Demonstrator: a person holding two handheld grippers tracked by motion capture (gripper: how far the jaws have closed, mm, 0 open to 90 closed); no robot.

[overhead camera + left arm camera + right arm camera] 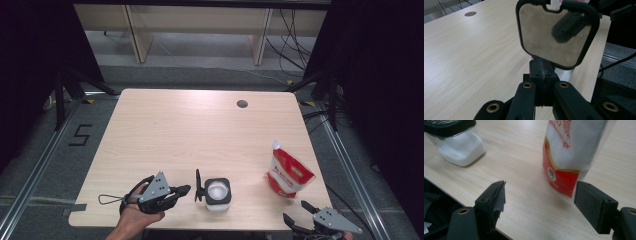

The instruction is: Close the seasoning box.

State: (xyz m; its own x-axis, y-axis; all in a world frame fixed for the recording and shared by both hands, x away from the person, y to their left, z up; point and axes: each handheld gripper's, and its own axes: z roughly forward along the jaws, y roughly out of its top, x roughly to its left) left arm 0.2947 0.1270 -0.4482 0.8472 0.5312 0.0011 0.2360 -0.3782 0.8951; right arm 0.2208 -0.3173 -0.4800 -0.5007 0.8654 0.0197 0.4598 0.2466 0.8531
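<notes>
A square glass jar (218, 196) of white sugar stands near the table's front edge, and its black-rimmed lid (198, 185) is up on edge at its left side. My left gripper (186, 189) lies level, held by a hand, pointing right at that lid. In the left gripper view its jaws (541, 70) are shut, pad against pad, right under the lid's (554, 32) lower rim; whether they pinch the rim I cannot tell. My right gripper (295, 211) stands open at the front right corner. A red and white sugar bag (571, 150) stands just beyond its jaws (540, 195).
The sugar bag (287, 175) stands upright near the table's right edge. A round cable hole (242, 104) sits at the far side of the wooden table (175, 130). Dark stands and cables line the floor on both sides.
</notes>
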